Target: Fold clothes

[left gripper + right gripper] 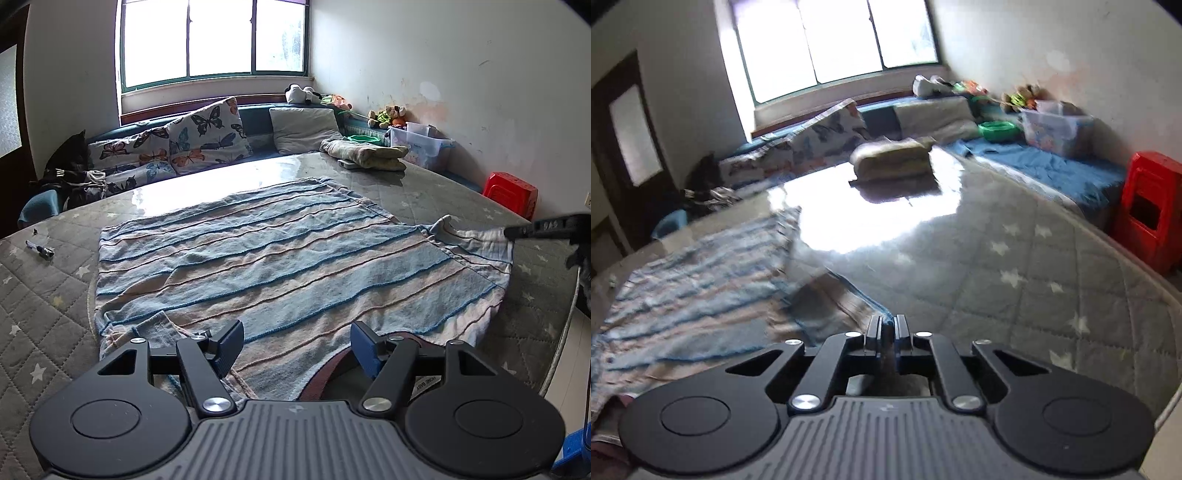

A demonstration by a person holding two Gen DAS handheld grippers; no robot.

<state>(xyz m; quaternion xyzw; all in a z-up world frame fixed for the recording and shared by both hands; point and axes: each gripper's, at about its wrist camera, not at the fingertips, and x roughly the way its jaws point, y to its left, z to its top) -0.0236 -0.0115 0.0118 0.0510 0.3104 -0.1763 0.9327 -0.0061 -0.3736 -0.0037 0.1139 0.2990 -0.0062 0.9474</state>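
A: We note the striped shirt (pixel 280 258) spread flat on the quilted mattress (pixel 48 310), back side up as far as we can tell, its collar end nearest us and its hem toward the window (pixel 214 40). No fold is made in the body yet.

B: Agreed. Our right gripper (pixel 888 325) has its tongs pressed together on the edge of the sleeve (pixel 476 236), at the shirt's right side. In the left wrist view we see that sleeve drawn out from the shirt toward the red stool (pixel 511 194).

A: Our left gripper (pixel 297 341) hovers over the collar end of the shirt, tongs spread, nothing pinched between them. The near left sleeve lies just beside its left finger, untouched.

B: So we judge the task at its start: one sleeve gripped, not yet laid over the shirt. Left to do: both sleeves in, then the body folded.

A: A folded cloth (pixel 365 153) already lies beyond the shirt's hem.
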